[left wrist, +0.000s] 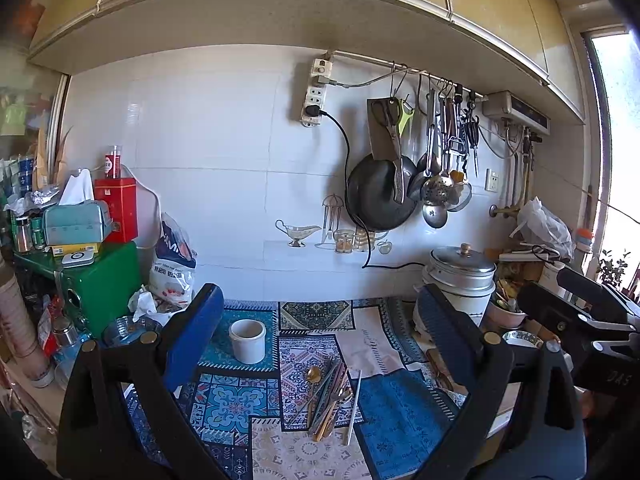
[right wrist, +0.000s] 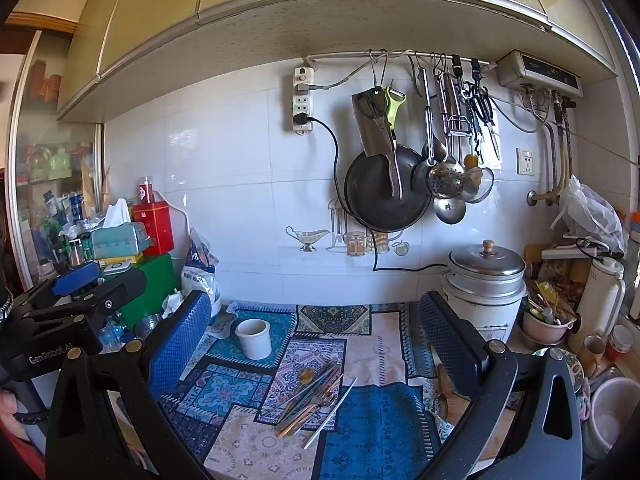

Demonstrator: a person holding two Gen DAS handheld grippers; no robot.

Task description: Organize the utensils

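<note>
Left tongs (left wrist: 320,320) apart, empty, above bench | right tongs (right wrist: 316,328) apart, empty | utensils (left wrist: 330,396) piled loose on patterned mat (left wrist: 236,400), mid-bench | white cup (left wrist: 247,340) behind, apart from pile

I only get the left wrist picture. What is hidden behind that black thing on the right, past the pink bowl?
Observer: That black thing is the right gripper. Behind it, the right wrist view shows a tall white thermos jug next to the pink bowl.
Operator: Anything in front of the jug?
Observer: A red cup and a tan cup, side by side.
Operator: Does my own gripper have any writing on it?
Observer: Yes. The left gripper carries a GenRobot.AI label on its body.
</note>
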